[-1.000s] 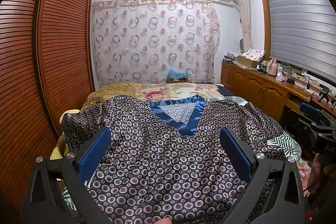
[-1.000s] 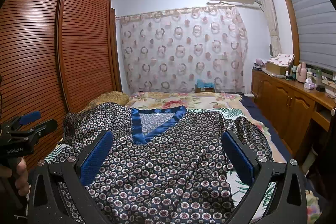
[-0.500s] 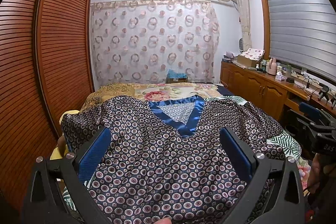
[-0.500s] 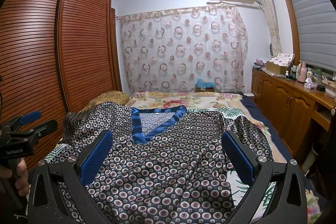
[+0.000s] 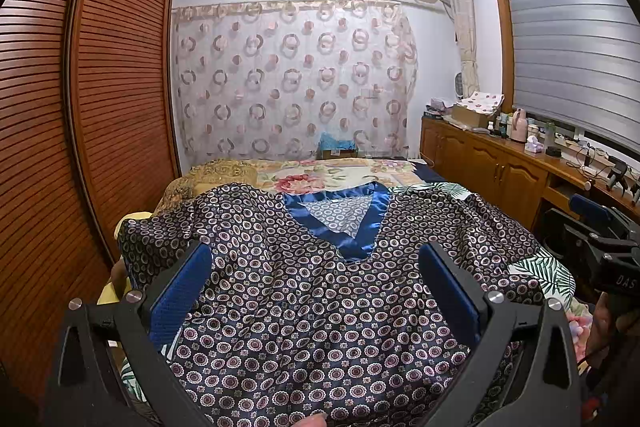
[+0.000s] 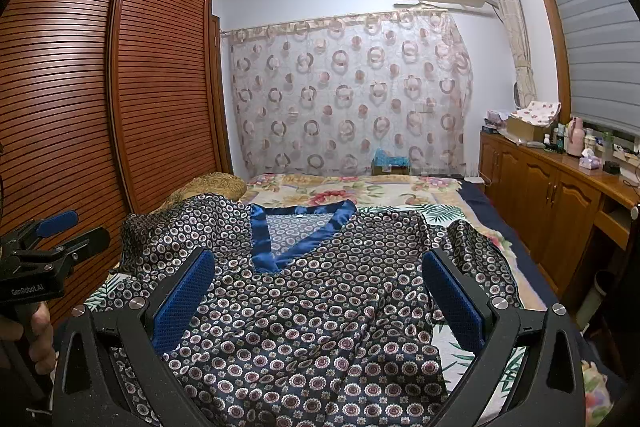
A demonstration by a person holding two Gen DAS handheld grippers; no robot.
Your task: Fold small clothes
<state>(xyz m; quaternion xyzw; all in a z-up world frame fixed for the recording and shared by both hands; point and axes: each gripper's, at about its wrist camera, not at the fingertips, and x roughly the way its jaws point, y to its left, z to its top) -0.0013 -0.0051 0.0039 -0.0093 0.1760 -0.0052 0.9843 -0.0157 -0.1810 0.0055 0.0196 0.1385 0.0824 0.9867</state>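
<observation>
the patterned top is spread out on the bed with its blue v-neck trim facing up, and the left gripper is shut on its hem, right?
Not quite. The patterned top does lie spread on the bed with its blue V-neck trim up, but the left gripper is open, its jaws wide apart above the fabric, as the left wrist view shows.
</observation>
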